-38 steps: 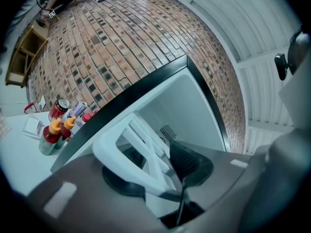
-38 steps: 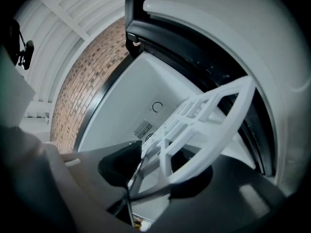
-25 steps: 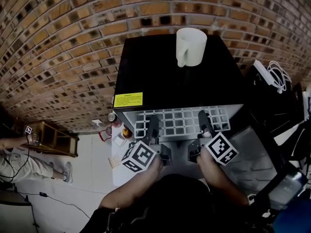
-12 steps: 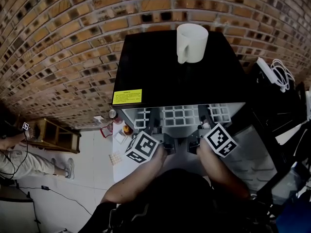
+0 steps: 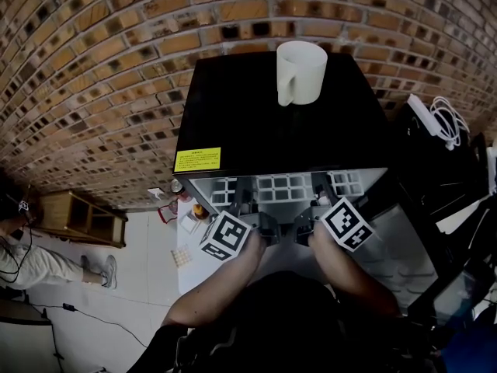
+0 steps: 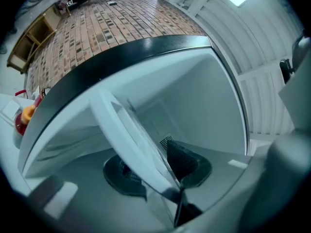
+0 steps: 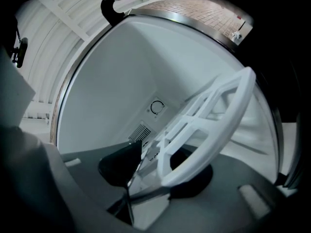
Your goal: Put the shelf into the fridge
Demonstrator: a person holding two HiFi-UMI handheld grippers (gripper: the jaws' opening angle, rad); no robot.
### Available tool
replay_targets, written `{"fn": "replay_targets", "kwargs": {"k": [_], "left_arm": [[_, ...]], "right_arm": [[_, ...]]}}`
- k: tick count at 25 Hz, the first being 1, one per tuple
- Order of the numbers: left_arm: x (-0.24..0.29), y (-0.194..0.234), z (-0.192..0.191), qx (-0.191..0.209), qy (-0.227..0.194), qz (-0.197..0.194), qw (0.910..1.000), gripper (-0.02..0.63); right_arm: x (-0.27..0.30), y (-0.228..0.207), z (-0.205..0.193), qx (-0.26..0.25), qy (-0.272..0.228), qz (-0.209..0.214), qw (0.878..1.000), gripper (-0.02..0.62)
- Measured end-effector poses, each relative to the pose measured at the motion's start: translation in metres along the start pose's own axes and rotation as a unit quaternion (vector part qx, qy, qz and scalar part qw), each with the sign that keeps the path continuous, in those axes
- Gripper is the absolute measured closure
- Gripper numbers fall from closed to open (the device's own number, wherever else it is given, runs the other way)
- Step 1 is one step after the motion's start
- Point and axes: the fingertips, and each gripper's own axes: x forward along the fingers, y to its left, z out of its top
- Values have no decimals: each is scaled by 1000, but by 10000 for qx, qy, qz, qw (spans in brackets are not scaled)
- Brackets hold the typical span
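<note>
The white lattice shelf (image 5: 283, 186) sticks out of the open front of the black mini fridge (image 5: 272, 123), with only a narrow strip of it showing in the head view. My left gripper (image 5: 242, 202) holds its near edge on the left, and my right gripper (image 5: 320, 194) holds it on the right. In the left gripper view the shelf (image 6: 126, 130) runs edge-on between the dark pads of the left gripper (image 6: 155, 171), inside the white fridge cavity. The right gripper view shows the shelf (image 7: 214, 115) clamped in the right gripper (image 7: 155, 171).
A white mug (image 5: 300, 72) stands on the fridge top, with a yellow label (image 5: 197, 159) at its front left corner. The open door's rack (image 5: 194, 207) holds cans and bottles. A brick wall is behind, a wooden rack (image 5: 85, 217) is at the left, and cables (image 5: 443, 123) lie at the right.
Both grippers have moved forward and the shelf has slid deeper into the fridge, so less of the lattice shows than a second ago.
</note>
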Motion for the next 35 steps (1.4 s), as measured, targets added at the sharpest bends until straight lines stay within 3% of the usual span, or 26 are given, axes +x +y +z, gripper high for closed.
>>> {"fn": "replay_targets", "kwargs": {"k": [7, 11, 16, 21, 35], "left_arm": [[3, -1, -1, -14, 0, 84, 10000, 499], [3, -5, -6, -438, -10, -215, 9988, 498], [5, -4, -4, -274, -56, -161, 9995, 497], [14, -1, -3, -602, -92, -180, 9980, 500], [39, 1, -5, -482, -57, -310, 9983, 488]], "right_arm": [[1, -2, 2, 56, -62, -99, 9999, 407], [0, -3, 1, 148, -31, -184, 9997, 405], [2, -4, 4, 115, -116, -210, 9996, 402], [14, -3, 1, 241, 13, -196, 9995, 413], [37, -8, 8, 153, -22, -186, 9997, 413]]}}
